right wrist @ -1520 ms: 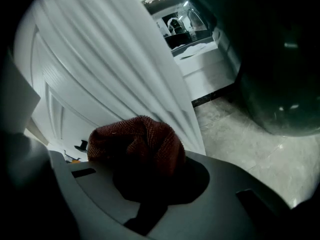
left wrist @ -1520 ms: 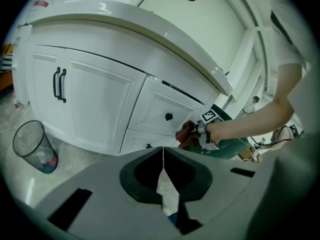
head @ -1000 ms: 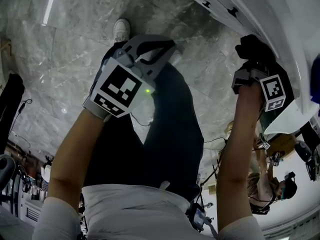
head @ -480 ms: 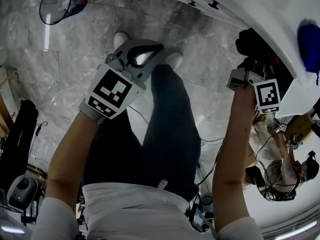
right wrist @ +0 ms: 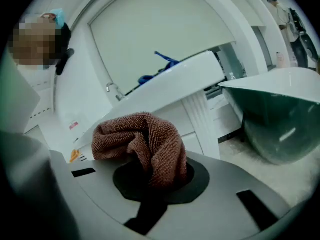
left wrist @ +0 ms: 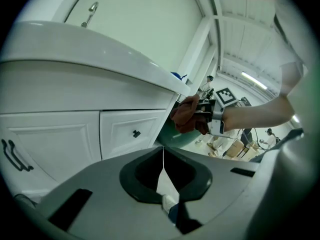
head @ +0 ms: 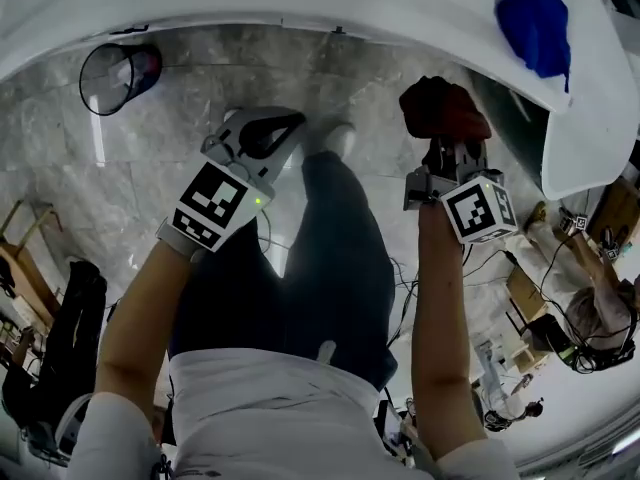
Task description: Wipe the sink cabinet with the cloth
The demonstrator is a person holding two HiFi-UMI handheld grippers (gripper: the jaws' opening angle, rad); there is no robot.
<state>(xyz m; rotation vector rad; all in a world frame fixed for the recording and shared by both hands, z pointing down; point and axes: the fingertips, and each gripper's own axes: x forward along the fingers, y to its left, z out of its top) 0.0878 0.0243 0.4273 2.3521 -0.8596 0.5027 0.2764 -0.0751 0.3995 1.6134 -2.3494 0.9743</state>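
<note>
White sink cabinet (left wrist: 60,134) stands just ahead of the cloth (right wrist: 142,139), clamped in the right gripper (right wrist: 152,179). Left gripper (left wrist: 163,169), jaws together and empty, hangs farther back.

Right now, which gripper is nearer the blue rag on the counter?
Right. The right gripper, holding the brown cloth, is below-left of the blue rag; the left gripper hangs farther left.
</note>
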